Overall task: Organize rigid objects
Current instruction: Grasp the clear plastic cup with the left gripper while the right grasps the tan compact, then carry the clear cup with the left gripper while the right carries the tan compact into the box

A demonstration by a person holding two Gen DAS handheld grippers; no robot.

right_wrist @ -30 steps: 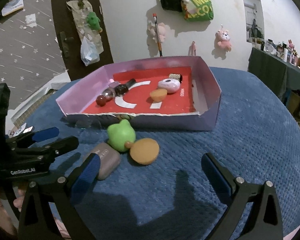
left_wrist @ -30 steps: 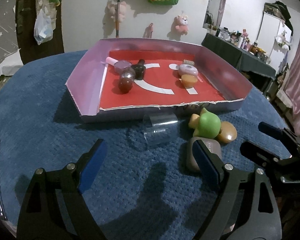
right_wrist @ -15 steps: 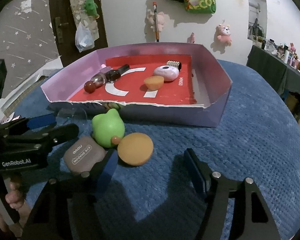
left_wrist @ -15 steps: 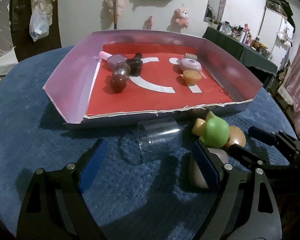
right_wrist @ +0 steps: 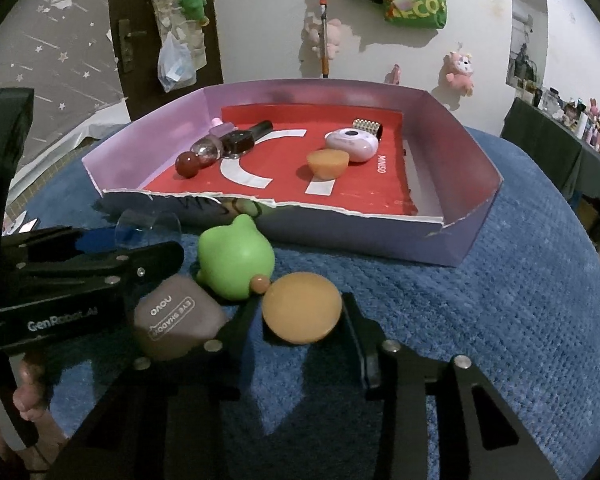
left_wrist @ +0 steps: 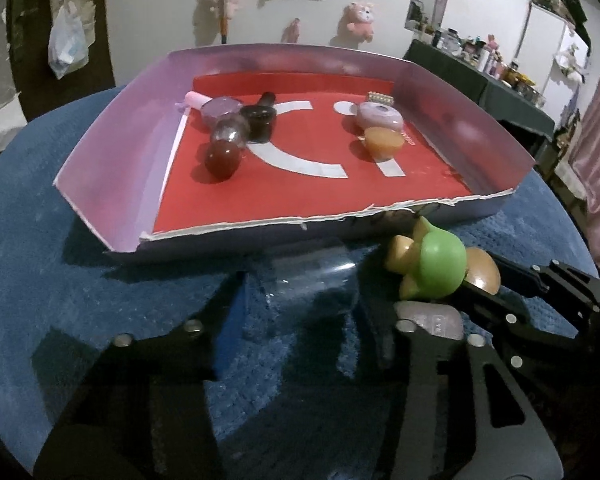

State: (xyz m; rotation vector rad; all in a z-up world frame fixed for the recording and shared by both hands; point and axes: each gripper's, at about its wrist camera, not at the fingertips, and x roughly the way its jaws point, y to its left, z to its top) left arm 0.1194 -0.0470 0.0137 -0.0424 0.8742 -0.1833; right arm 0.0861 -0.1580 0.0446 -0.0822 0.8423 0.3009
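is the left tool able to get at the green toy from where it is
Probably not directly: the left tool is closing around the clear cup, and the eyeshadow case lies between it and the green toy.

left tongs [left_wrist: 300, 340] closing around clear cup [left_wrist: 312, 270] | right tongs [right_wrist: 300, 320] now clamp orange disc [right_wrist: 302, 308]

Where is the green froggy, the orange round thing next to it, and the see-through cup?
green froggy [right_wrist: 236, 264], right wrist view, on its round body.
orange round thing [right_wrist: 302, 308], right wrist view, on its flat top.
see-through cup [left_wrist: 312, 274], left wrist view, on its side wall.
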